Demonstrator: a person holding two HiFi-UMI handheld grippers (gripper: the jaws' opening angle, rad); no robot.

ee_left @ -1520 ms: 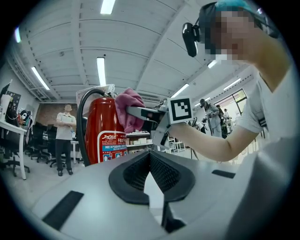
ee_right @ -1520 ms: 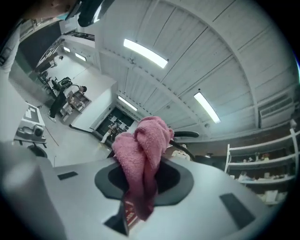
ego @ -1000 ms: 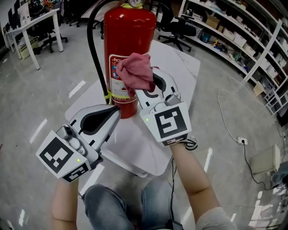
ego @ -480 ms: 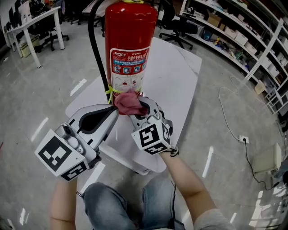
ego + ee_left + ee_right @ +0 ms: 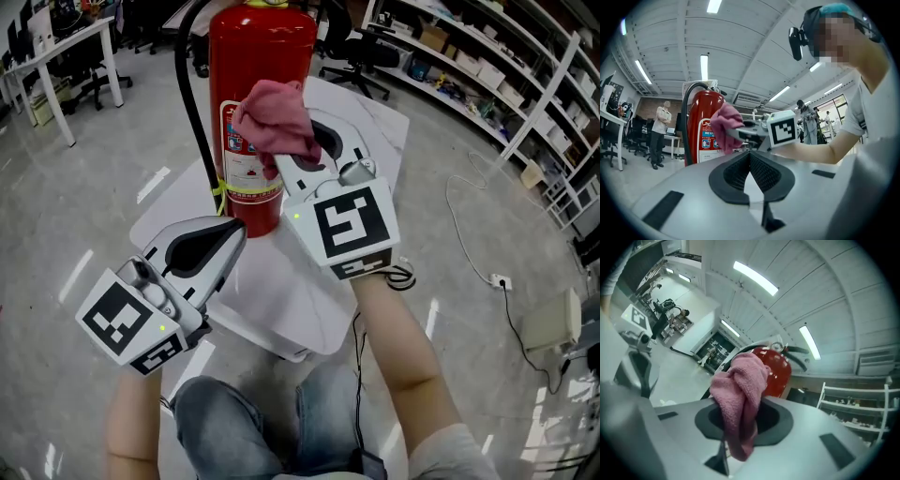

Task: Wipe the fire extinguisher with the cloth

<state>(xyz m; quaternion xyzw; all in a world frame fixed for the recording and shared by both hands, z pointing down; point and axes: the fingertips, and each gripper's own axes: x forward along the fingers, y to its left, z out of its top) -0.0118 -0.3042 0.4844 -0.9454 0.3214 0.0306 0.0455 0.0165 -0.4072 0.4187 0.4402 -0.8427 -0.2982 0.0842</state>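
Moved: your right gripper [image 5: 302,148] and the cloth [image 5: 277,117], up from the extinguisher's foot half a second ago to the top of its label.
Right gripper: clamped on the bunched pink cloth, which lies against the front of the extinguisher [image 5: 255,56].
Left gripper [image 5: 228,239]: jaws together, nothing in them, beside the cylinder's base, where it was before.
Extinguisher: upright on the white table [image 5: 375,131].
Progress: wiping under way, label side in hand. The far side, shoulder and hose [image 5: 192,103] are likely still yours to do.
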